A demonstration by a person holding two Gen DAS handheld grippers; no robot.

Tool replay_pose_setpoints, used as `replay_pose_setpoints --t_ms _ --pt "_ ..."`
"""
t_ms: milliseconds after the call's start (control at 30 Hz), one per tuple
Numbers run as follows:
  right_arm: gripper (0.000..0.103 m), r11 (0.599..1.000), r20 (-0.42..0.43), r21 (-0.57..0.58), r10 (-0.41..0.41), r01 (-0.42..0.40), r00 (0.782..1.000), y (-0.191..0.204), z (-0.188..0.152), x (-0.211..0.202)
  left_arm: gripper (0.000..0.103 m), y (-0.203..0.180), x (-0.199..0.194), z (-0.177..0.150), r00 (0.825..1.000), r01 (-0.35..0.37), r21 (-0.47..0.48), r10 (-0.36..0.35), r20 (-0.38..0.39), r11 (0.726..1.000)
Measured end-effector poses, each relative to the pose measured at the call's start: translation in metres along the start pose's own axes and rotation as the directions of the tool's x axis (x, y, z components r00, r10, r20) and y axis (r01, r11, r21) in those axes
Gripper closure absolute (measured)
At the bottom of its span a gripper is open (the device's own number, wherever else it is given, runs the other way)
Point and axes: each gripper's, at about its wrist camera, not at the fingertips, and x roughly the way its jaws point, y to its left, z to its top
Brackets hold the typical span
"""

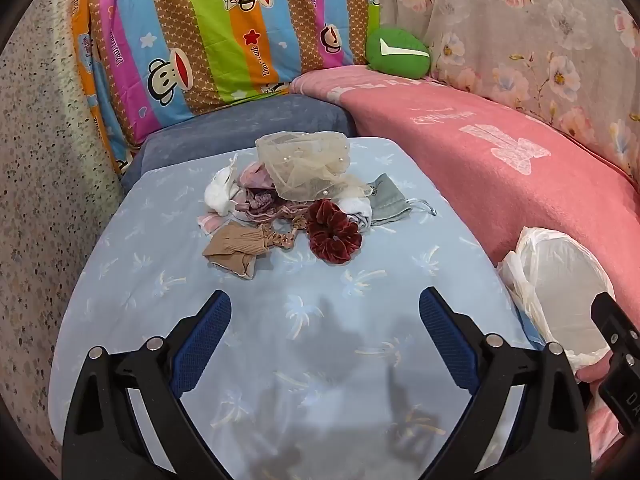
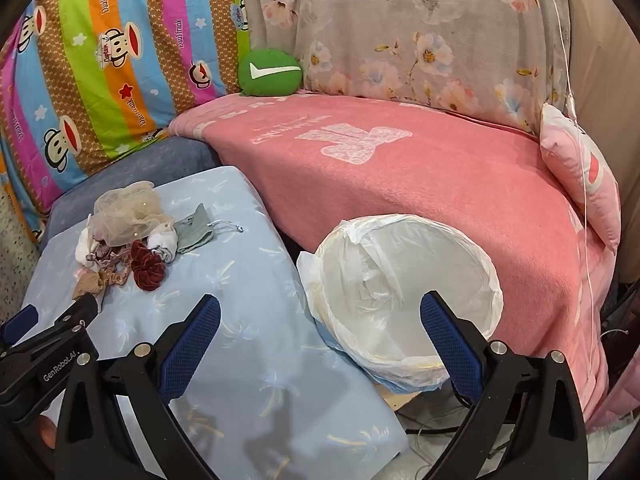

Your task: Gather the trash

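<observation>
One container shows: a round bin [image 2: 404, 296] lined with a thin, crinkled white plastic bag, standing at lower centre-right of the right wrist view and at the right edge of the left wrist view, between the pale blue cushion [image 1: 280, 340] and the pink fleece blanket [image 2: 420, 184]. Only the liner's wrinkled folds show inside it.

The trash sits in a small heap [image 1: 288, 196] on the cushion, at the centre of the left wrist view and at the left of the right wrist view, well apart from the bin. On top lies a puff of beige netting [image 1: 304, 164] dotted with pearl beads. Just below it are a dark red velvet scrunchie [image 1: 332, 232], ruffled and ring-shaped, a tan ribbed cloth piece [image 1: 236, 250], a grey drawstring pouch [image 1: 386, 200], white fluffy fabric [image 1: 220, 196] and tangled pink cords.

The left gripper [image 1: 324, 308] hangs over bare cushion at the bottom of its view, blue textured pads spread wide, holding nothing. The right gripper [image 2: 320, 316] is likewise spread wide and empty, one finger over the cushion, the other over the bin's rim.
</observation>
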Motion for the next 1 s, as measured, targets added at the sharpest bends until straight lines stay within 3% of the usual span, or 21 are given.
replay_pose_setpoints --t_ms 1000 --pt "0.006 1.000 0.011 -0.003 -0.002 0.002 1.000 0.003 0.003 -0.005 0.012 -0.004 -0.004 0.001 1.000 0.026 0.012 -0.026 0.017 1.000"
